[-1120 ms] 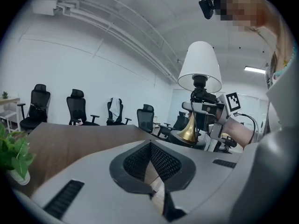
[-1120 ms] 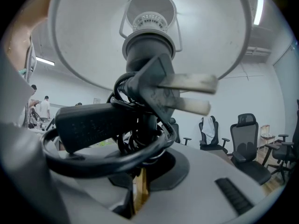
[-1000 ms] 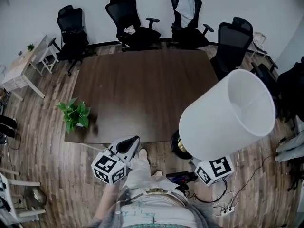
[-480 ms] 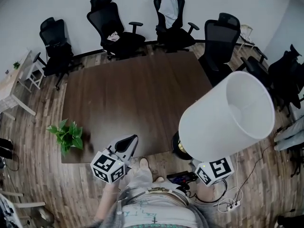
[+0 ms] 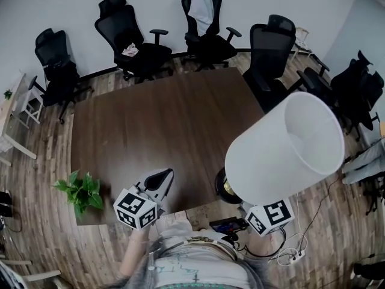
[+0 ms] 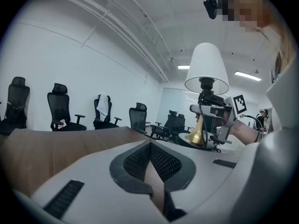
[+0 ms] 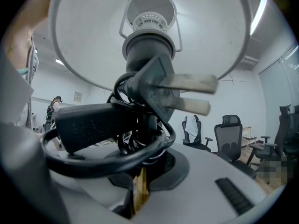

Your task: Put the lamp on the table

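1. Against a second ago, the table [image 5: 156, 125] sits lower and further left in the head view; the plant [image 5: 78, 191] on its near left corner has slid down-left with it; the office chairs [image 5: 129, 41] have shifted left too; the lamp [image 5: 283, 149] and both grippers keep their places in that view.
2. The right gripper [image 7: 138, 190] is clamped on the lamp's brass stem, low under the shade; the coiled cord and plug [image 7: 177, 90] sit wound on the stem just above its jaws; the lamp is carried tilted, its dark base by the table's near right corner.
3. The left gripper [image 5: 157, 182] has its jaws together with nothing between them; it points out over the table's near edge, well apart from the lamp.
4. Both hands are held out in front of the person's waist, the grippers roughly level.
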`<action>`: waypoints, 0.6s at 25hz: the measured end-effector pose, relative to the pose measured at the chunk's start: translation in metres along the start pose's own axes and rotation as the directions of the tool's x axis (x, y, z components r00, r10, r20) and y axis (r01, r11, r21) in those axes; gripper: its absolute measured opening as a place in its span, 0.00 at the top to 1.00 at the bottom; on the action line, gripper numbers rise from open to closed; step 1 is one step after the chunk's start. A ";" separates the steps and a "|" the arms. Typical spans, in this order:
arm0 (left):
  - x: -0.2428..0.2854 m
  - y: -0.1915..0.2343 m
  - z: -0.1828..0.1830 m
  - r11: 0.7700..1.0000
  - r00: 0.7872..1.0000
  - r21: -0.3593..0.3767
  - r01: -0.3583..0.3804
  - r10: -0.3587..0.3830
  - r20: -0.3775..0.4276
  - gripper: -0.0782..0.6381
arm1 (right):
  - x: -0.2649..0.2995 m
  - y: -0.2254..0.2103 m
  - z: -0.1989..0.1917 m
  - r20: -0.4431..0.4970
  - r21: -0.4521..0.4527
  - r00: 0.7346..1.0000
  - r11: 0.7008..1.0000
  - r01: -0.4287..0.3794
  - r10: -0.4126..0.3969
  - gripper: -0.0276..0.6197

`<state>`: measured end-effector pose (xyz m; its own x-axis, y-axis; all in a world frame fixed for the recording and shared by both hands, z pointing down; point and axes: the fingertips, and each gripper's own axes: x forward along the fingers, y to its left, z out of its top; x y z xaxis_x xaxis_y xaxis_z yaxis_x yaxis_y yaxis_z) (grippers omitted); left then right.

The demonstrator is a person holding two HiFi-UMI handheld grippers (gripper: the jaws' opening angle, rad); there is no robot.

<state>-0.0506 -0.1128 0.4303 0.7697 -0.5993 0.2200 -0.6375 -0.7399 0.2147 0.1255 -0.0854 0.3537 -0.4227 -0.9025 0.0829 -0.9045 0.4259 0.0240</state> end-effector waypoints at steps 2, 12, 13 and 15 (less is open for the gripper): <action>0.003 0.009 0.002 1.000 1.000 0.000 0.006 -0.006 -0.002 0.88 | 0.008 -0.001 0.003 0.001 -0.008 1.000 1.000 0.011 -0.011 0.91; 0.000 0.055 -0.007 1.000 1.000 -0.020 0.001 -0.001 -0.020 0.88 | 0.045 0.009 -0.003 0.005 0.000 1.000 1.000 0.024 -0.024 0.91; 0.001 0.057 -0.009 1.000 1.000 -0.022 0.001 -0.002 -0.025 0.88 | 0.047 0.010 -0.005 0.003 0.002 1.000 1.000 0.024 -0.024 0.91; 0.002 0.059 -0.009 1.000 1.000 -0.021 0.002 -0.002 -0.031 0.88 | 0.051 0.010 -0.006 0.002 0.002 1.000 1.000 0.020 -0.020 0.91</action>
<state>-0.0872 -0.1551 0.4520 0.7698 -0.5878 0.2488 -0.6368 -0.7342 0.2354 0.0950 -0.1263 0.3639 -0.4051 -0.9107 0.0804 -0.9126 0.4081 0.0239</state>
